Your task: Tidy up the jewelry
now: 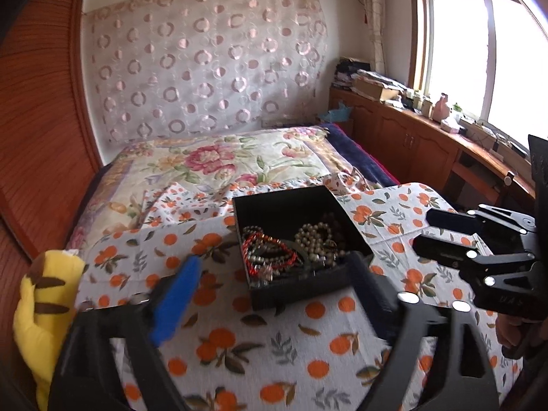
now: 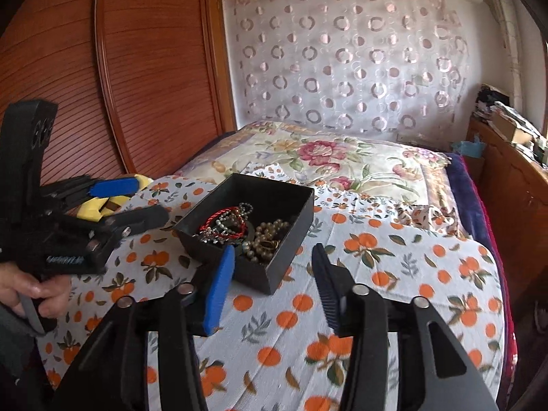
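The room is a bedroom with a wooden wardrobe [image 2: 113, 78] on one side, a curtain with pink rings [image 1: 205, 61] on the far wall, and a bright window [image 1: 479, 51] above a long wooden cabinet [image 1: 411, 137] full of small things. The bed [image 1: 222, 161] carries a flowered cover, and its near part is covered by a white cloth with orange fruits [image 1: 308, 342]. On this cloth stands an open black box [image 1: 291, 205], and the jewelry [image 1: 291, 250] lies inside it: a red cord bracelet [image 2: 224, 221], pale bead strings [image 2: 269, 233] and some other pieces tangled together. A yellow plush toy [image 1: 44, 308] lies at the left edge of the bed. The left tongs [image 1: 274, 270] point down at a slant toward the near side of the box; their fingers stand wide apart, the blue one on the cloth side and the black one at the box's near corner, and nothing is between them. The right tongs [image 2: 274, 257] also slant down toward the box from the other side, with fingers apart and empty, the blue finger [image 2: 219, 287] just before the box wall. In the right view a hand [image 2: 30, 291] grips the handle of the left tool low at the left.
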`<action>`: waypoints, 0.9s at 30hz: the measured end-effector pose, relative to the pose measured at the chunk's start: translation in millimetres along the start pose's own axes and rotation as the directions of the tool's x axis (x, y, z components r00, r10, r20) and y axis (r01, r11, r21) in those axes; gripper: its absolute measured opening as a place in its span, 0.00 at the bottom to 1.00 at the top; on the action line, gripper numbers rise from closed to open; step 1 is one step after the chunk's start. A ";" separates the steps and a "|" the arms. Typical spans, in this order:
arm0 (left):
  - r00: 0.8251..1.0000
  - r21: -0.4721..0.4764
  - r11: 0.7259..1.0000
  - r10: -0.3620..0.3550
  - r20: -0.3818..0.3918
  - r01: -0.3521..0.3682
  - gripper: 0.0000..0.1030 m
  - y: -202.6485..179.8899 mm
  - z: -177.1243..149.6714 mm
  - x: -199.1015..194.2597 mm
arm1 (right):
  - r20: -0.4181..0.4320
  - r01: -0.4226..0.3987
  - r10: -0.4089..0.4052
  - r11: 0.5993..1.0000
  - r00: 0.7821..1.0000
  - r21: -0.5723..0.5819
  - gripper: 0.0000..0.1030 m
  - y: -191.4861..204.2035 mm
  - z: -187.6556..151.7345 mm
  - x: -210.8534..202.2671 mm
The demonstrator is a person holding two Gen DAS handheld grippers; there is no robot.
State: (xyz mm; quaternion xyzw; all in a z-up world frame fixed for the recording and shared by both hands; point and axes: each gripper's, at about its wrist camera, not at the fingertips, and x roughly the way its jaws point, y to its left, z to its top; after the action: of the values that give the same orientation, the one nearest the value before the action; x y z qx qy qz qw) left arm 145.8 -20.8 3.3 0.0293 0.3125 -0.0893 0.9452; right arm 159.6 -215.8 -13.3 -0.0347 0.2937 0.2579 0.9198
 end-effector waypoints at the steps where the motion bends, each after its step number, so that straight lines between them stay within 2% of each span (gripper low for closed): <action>1: 1.000 -0.006 1.000 0.004 -0.001 -0.004 0.87 -0.4 -5.0 -6.4 | 0.008 0.005 -0.005 1.000 1.000 0.003 0.60 2.2 -1.1 -4.9; 4: 1.000 -0.025 1.000 0.018 -0.005 -0.018 0.92 -2.3 -17.7 -22.6 | 0.038 0.030 -0.030 1.000 0.999 0.008 0.70 11.0 -7.4 -22.4; 12: 0.999 -0.028 0.999 0.045 0.024 -0.044 0.92 -11.5 -36.6 -63.6 | 0.106 0.084 -0.089 0.995 0.990 0.043 0.96 29.6 -23.5 -63.0; 19: 0.995 -0.040 0.997 0.068 0.067 -0.065 0.92 -11.8 -43.4 -96.2 | 0.129 0.156 -0.169 0.982 0.977 0.108 0.98 33.5 -36.1 -85.9; 27: 0.990 -0.042 0.994 0.100 0.094 -0.097 0.92 -11.0 -50.2 -111.0 | 0.139 0.181 -0.199 0.975 0.970 0.127 0.98 33.9 -38.3 -92.7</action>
State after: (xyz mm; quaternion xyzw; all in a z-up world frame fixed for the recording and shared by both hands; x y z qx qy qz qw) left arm 26.8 -9.3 29.2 0.0226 0.2664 -0.0379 0.9629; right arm 58.4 -236.8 9.8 0.0094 0.2326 0.1533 0.9604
